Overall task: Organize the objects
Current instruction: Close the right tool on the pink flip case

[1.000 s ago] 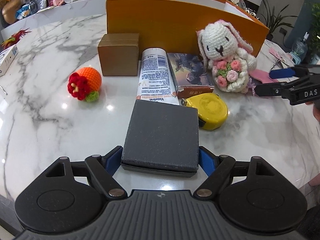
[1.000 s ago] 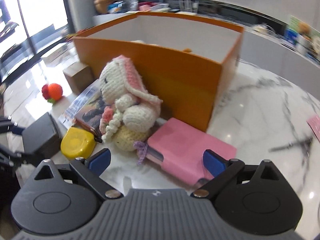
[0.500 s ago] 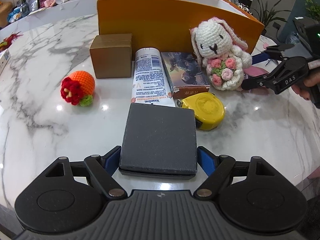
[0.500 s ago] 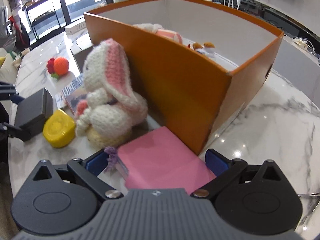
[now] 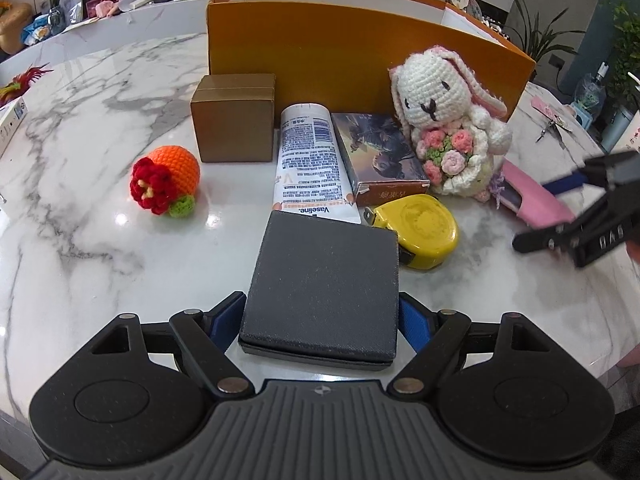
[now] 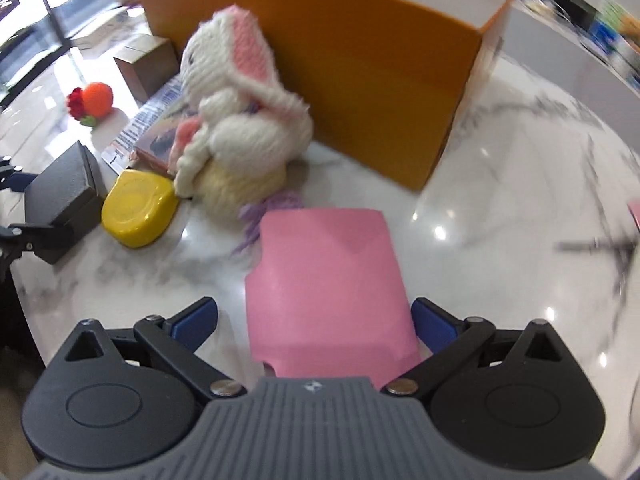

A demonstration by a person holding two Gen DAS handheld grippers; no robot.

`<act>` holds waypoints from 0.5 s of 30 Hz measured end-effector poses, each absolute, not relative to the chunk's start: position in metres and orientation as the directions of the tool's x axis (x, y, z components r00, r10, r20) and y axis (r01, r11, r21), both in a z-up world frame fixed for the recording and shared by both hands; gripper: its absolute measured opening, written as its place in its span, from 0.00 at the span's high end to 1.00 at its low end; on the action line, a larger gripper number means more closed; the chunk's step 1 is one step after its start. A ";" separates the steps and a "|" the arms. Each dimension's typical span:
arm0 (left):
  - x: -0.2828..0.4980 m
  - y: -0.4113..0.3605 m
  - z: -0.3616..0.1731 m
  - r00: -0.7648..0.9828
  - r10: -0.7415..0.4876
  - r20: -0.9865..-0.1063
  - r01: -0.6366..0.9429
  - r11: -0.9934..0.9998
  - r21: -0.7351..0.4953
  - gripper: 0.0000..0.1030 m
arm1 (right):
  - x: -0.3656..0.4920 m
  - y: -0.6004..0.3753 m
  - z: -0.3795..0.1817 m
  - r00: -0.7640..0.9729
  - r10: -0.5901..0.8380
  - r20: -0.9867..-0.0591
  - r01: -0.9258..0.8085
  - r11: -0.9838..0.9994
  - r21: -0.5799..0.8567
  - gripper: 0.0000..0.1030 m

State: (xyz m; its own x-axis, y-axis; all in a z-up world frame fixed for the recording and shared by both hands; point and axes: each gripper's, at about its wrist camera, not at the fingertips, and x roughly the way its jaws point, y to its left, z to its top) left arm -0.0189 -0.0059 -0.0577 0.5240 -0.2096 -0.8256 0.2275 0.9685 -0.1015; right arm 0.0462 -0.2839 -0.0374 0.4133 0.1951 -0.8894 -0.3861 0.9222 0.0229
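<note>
White marble table (image 5: 88, 128) with grey veins, shelves and plants behind. In front of the orange box (image 5: 352, 52) lie a dark grey case (image 5: 324, 284), clamped flat in the left gripper (image 5: 322, 320), and a pink case (image 6: 328, 280) pointing boxward between the right gripper's (image 6: 314, 320) wide, just-opened jaws.

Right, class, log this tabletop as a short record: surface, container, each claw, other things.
surface: marble table
container: orange box, open top, at the back
left claw: pads against the black box sides
right claw: open, just been opening, pink case between its jaws
other things: knitted rabbit, yellow tape measure, lotion tube
</note>
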 end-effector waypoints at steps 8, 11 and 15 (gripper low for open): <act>-0.016 0.001 -0.056 0.518 -0.214 -0.828 0.179 0.974 -0.140 0.09 | 0.021 -0.268 -0.032 0.416 0.171 -0.893 -0.123 0.984 0.130 0.01; -0.013 -0.001 -0.056 0.523 -0.201 -0.829 0.169 0.977 -0.131 0.09 | 0.019 -0.269 -0.033 0.455 0.115 -0.883 -0.041 0.993 0.108 0.01; -0.009 -0.007 -0.058 0.532 -0.165 -0.830 0.164 0.982 -0.090 0.09 | 0.022 -0.271 -0.033 0.482 0.059 -0.874 0.020 0.997 0.078 0.01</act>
